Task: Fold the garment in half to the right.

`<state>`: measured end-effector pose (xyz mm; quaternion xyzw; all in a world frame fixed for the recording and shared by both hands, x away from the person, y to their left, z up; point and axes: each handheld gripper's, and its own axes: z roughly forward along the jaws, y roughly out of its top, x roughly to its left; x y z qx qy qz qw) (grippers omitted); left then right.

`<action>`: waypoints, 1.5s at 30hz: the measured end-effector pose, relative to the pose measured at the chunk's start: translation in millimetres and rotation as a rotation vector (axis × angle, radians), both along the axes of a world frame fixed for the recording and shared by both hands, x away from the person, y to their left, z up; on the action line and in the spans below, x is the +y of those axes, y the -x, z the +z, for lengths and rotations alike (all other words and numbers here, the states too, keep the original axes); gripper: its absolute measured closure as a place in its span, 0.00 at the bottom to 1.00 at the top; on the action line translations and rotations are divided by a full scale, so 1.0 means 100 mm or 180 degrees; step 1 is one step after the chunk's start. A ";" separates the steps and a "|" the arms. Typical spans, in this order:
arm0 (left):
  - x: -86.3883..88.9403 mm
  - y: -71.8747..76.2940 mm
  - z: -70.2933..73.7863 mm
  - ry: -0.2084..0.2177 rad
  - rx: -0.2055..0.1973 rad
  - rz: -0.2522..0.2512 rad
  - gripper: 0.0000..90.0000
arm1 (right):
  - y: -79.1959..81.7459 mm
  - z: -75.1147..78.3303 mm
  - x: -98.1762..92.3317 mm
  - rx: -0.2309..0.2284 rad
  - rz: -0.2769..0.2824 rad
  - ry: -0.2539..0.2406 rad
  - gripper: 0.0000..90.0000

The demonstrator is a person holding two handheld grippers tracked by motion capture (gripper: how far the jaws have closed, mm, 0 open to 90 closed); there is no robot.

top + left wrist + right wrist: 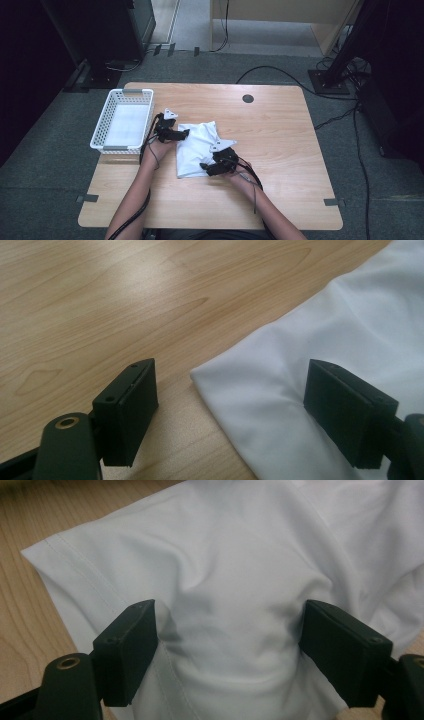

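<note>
A crumpled white cloth lies near the middle of the wooden table. My left gripper sits at the cloth's far left corner. In the left gripper view the left gripper stands open, with that corner of the cloth between its jaws; one jaw rests on the cloth, the other is over bare wood. My right gripper is at the cloth's near edge. In the right gripper view the right gripper is wide apart and pressed down onto the cloth, which bulges up between the jaws.
A white mesh basket stands at the table's left edge, close to my left hand. A dark round cable hole sits near the far edge. Bare wood stretches to the right and front of the cloth.
</note>
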<state>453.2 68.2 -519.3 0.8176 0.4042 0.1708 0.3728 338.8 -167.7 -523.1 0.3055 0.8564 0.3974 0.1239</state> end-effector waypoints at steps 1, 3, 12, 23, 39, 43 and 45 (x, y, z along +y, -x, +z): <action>0.00 0.00 0.00 0.0006 0.0001 -0.0008 0.25 | 0.00 0.00 0.00 0.0008 -0.0010 -0.0007 0.26; 0.00 0.01 0.00 0.0018 -0.0012 -0.0038 0.28 | 0.01 0.00 -0.01 0.0018 -0.0038 -0.0027 0.25; 0.00 0.03 0.00 0.0035 -0.0024 -0.0048 0.36 | 0.11 0.12 -0.10 0.0000 -0.0124 -0.0137 0.25; 0.00 0.05 0.01 0.0057 -0.0036 -0.0070 0.43 | 0.22 0.14 -0.20 0.0013 -0.0139 -0.0124 0.25; 0.00 0.06 0.01 0.0050 -0.0037 -0.0046 0.43 | 0.34 0.06 -0.24 0.0032 -0.0104 -0.0068 0.24; -0.01 0.06 0.01 0.0054 -0.0037 -0.0043 0.43 | 0.34 0.04 -0.21 0.0069 -0.0093 -0.0010 0.24; -0.01 0.06 0.01 0.0054 -0.0034 -0.0032 0.43 | 0.34 0.02 -0.19 0.0074 -0.0098 0.0023 0.24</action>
